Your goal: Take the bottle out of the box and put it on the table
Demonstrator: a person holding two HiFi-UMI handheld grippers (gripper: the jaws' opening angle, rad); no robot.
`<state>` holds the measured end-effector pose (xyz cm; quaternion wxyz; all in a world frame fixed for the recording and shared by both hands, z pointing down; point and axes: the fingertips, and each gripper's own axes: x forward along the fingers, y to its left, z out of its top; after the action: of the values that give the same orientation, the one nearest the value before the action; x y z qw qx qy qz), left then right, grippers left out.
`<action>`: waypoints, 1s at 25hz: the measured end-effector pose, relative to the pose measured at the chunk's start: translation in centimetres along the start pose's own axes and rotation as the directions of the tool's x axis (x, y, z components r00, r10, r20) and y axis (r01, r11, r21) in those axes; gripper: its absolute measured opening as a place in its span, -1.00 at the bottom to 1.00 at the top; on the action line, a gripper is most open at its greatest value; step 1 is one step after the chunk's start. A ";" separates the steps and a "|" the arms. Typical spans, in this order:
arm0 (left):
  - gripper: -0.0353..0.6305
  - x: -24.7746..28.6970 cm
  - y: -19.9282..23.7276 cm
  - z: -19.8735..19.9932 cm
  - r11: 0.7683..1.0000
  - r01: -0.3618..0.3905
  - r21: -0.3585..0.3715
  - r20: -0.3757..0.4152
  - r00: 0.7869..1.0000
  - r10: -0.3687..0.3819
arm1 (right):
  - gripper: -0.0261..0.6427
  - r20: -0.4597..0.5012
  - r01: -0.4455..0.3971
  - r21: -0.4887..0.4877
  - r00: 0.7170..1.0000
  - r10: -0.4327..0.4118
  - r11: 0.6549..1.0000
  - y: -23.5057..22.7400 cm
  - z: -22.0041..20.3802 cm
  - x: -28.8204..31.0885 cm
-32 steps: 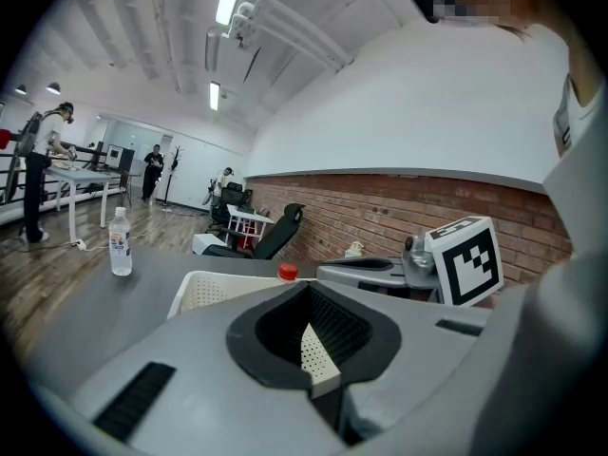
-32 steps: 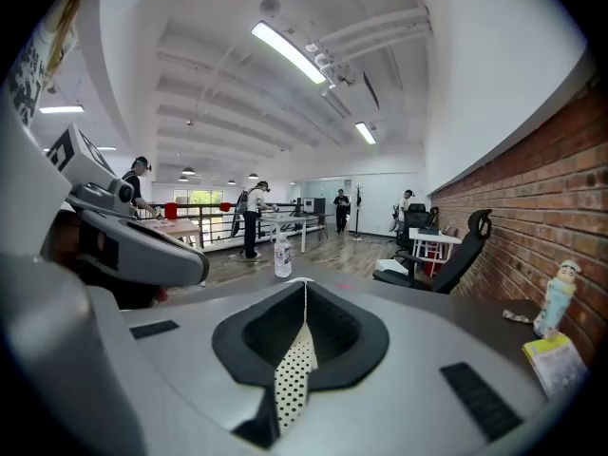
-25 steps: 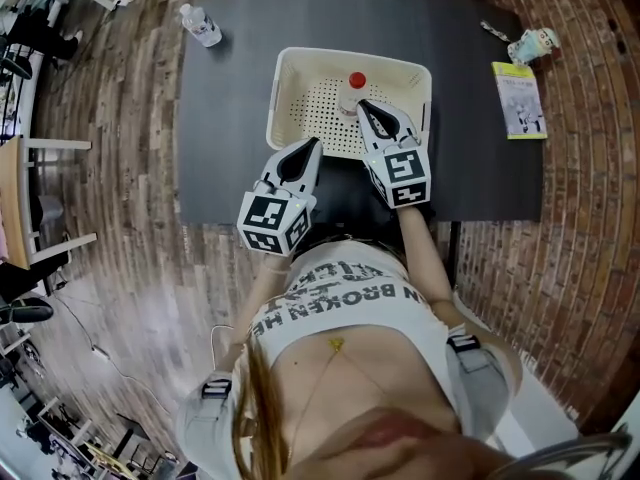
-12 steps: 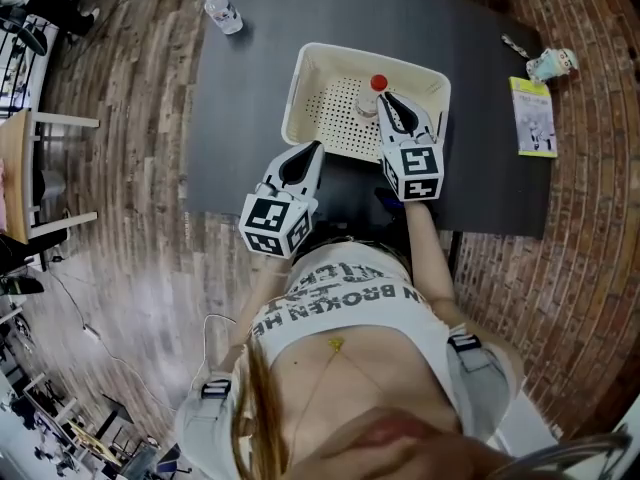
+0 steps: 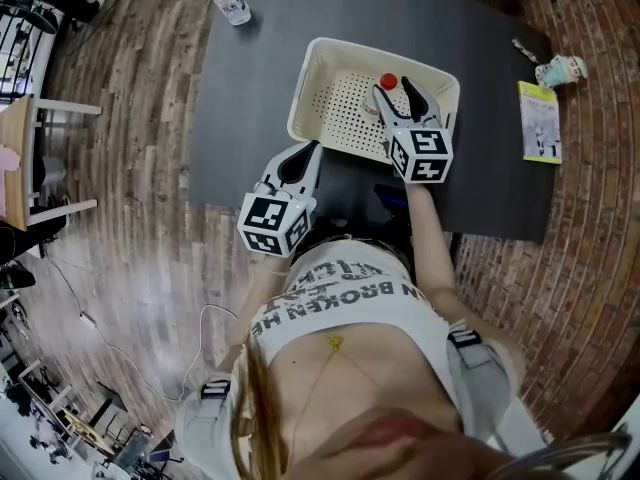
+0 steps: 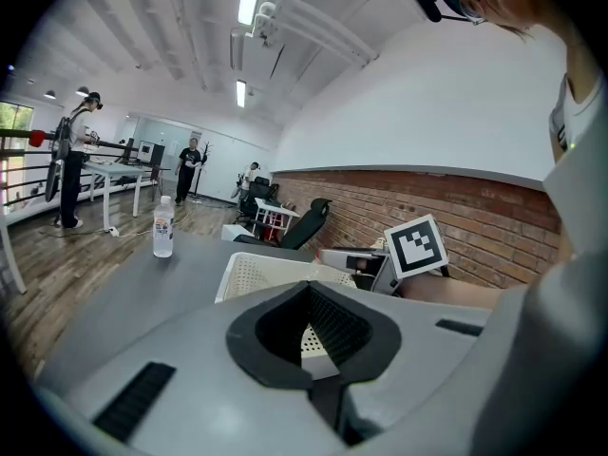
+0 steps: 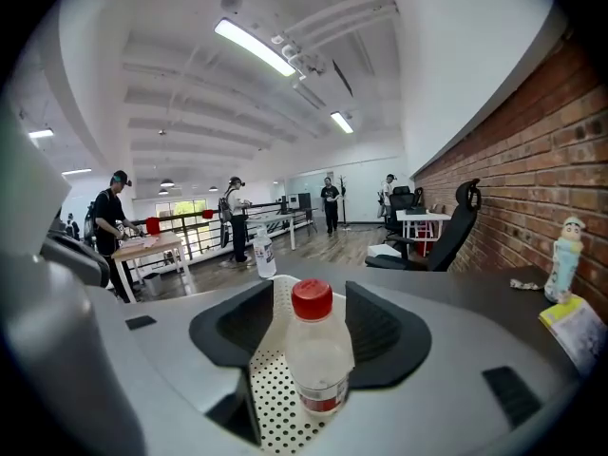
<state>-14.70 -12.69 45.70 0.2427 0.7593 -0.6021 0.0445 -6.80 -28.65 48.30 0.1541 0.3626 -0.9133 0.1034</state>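
A clear bottle (image 5: pixel 387 83) with a red cap stands upright at the right side of the white perforated box (image 5: pixel 330 78) on the dark table (image 5: pixel 250 98). My right gripper (image 5: pixel 392 89) reaches into the box, and its jaws are opening with the bottle between them. In the right gripper view the bottle (image 7: pixel 318 359) stands in the gap over the box floor (image 7: pixel 271 402), and the pads do not press on it. My left gripper (image 5: pixel 300 155) is shut with nothing in it at the table's near edge, in front of the box (image 6: pixel 249 275).
A second water bottle (image 5: pixel 231 1) stands at the table's far left corner. A booklet (image 5: pixel 541 120) and a small figurine (image 5: pixel 562 70) lie at the far right. Wooden furniture (image 5: pixel 30 168) stands on the floor to the left. People stand far back in the room.
My right gripper went from shut to open and moved further over the box, so its jaws now flank the bottle. The left gripper stays by the table's near edge.
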 end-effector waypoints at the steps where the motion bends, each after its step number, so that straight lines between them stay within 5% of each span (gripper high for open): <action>1: -0.88 -0.1 0.1 0.0 1.000 -0.005 -0.001 0.000 1.000 0.005 | -0.29 -0.006 0.002 -0.006 1.000 -0.002 1.000 0.0 -0.2 0.3; 13: -0.88 -2.0 2.2 -0.8 0.997 -0.070 -0.040 0.005 0.998 0.070 | -0.44 -0.001 -0.004 -0.114 1.000 0.004 0.994 -0.3 -0.4 2.4; 25: -0.88 -1.9 2.0 -0.2 0.999 -0.038 -0.035 0.034 0.999 0.039 | -0.45 0.036 -0.018 -0.091 0.999 0.021 0.996 0.1 -0.7 2.4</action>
<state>-17.04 -11.23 45.78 0.2441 0.7440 -0.6215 0.0256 -8.42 -29.90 49.77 0.1524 0.3483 -0.9232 0.0568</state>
